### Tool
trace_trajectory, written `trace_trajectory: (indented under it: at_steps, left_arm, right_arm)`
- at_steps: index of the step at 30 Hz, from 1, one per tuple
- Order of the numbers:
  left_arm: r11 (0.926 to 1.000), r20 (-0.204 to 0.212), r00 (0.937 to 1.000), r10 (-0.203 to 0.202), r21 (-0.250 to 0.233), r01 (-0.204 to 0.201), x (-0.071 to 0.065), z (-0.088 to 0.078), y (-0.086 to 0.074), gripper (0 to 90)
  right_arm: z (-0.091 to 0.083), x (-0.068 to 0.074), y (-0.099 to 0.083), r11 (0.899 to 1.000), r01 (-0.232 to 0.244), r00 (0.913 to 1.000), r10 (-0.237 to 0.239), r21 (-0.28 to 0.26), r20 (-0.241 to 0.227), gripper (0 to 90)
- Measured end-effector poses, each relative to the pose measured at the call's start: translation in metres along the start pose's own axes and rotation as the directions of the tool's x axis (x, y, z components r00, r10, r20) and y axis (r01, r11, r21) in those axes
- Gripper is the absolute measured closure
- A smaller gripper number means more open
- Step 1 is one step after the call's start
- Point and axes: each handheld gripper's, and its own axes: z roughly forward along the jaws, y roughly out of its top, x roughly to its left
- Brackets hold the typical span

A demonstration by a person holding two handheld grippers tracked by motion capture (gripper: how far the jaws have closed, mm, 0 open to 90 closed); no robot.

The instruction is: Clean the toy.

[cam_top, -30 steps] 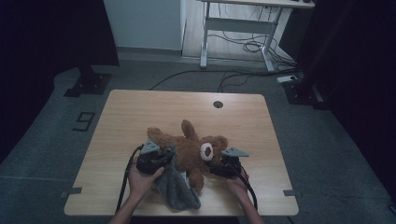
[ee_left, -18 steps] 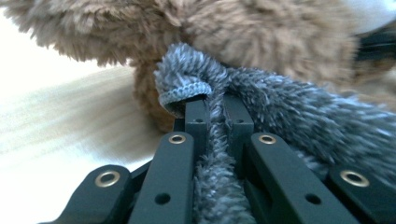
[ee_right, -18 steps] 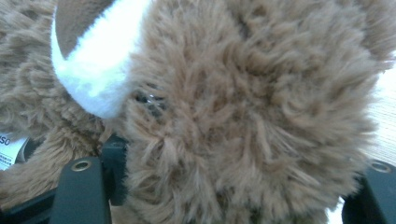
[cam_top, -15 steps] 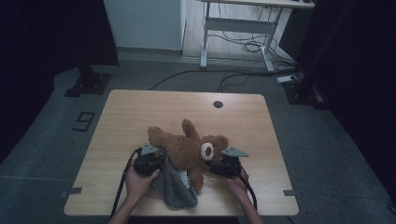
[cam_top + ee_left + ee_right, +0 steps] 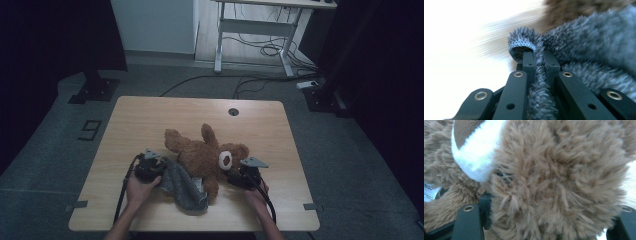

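Observation:
A brown teddy bear (image 5: 202,156) lies on its back at the middle of the wooden table (image 5: 150,120), head towards the right. A grey fuzzy garment (image 5: 184,189) trails from its lower body towards the front edge. My left gripper (image 5: 160,172) is shut on the garment's hemmed edge (image 5: 521,46), with the fabric running down between the jaws. My right gripper (image 5: 235,174) is closed around the bear's head (image 5: 554,182), its black fingers (image 5: 469,220) pressed into the fur on both sides. The white muzzle (image 5: 476,157) shows at upper left in the right gripper view.
A round cable hole (image 5: 233,111) sits near the table's far edge. A white label (image 5: 429,191) sticks out of the bear's fur. Beyond the table stand a desk frame (image 5: 255,30) and floor cables (image 5: 260,50).
My left gripper has drawn leftward with the grey garment's edge in it, stretching the fabric away from the bear. The right gripper and the bear's head have stayed put.

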Motion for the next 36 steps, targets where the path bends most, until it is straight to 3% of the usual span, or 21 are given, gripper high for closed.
trace_trajectory:
  at_steps: [3,6,10,15,20,22,25,27,30,36]
  left_arm:
    - [0.9948,-0.016,0.9986,-0.05,-0.089,0.049,0.025,-0.04,-0.013,82.5]
    - [0.9821,-0.031,0.9946,-0.099,-0.164,0.093,0.048,-0.081,-0.027,82.5]
    - [0.967,-0.048,0.9906,-0.128,-0.228,0.114,0.069,-0.128,-0.042,82.4]
    - [0.9515,-0.081,0.9888,-0.125,-0.292,0.096,0.077,-0.173,-0.047,82.3]
    - [0.9349,-0.09,0.9897,-0.112,-0.347,0.074,0.075,-0.201,-0.039,82.0]
    - [0.9364,-0.088,0.9902,-0.108,-0.344,0.071,0.072,-0.199,-0.035,81.8]
    - [0.9512,-0.075,0.9934,-0.087,-0.302,0.06,0.064,-0.18,-0.032,81.5]
    - [0.9651,-0.066,0.9961,-0.059,-0.259,0.04,0.053,-0.156,-0.03,81.3]
    - [0.9794,-0.039,0.999,-0.023,-0.201,0.014,0.037,-0.125,-0.027,81.1]
    - [0.9964,0.028,0.9988,0.039,-0.076,-0.037,0.008,-0.072,-0.028,80.4]
  right_arm:
    - [0.0,-0.001,0.0,1.0,0.001,1.0,-0.001,0.0,-0.002,30.1]
    - [0.001,-0.001,0.0,1.0,0.0,1.0,0.0,-0.001,-0.001,30.1]
    - [0.001,0.0,0.0,1.0,0.002,1.0,-0.002,-0.002,0.004,30.1]
    - [0.001,0.0,0.0,1.0,0.0,1.0,0.0,-0.005,0.003,30.1]
    - [0.001,0.0,0.0,1.0,0.001,1.0,-0.001,-0.004,0.003,30.1]
    - [0.001,0.0,0.0,1.0,0.001,1.0,-0.001,-0.004,0.002,30.1]
    - [0.001,-0.001,0.0,1.0,0.001,1.0,-0.001,-0.003,0.001,30.1]
    - [0.001,-0.001,0.0,1.0,0.002,1.0,-0.002,-0.004,0.001,30.0]
    - [0.001,-0.001,0.0,1.0,0.002,1.0,-0.002,-0.004,0.001,30.0]
    - [0.001,-0.001,0.0,1.0,0.002,1.0,-0.002,-0.005,-0.002,30.0]
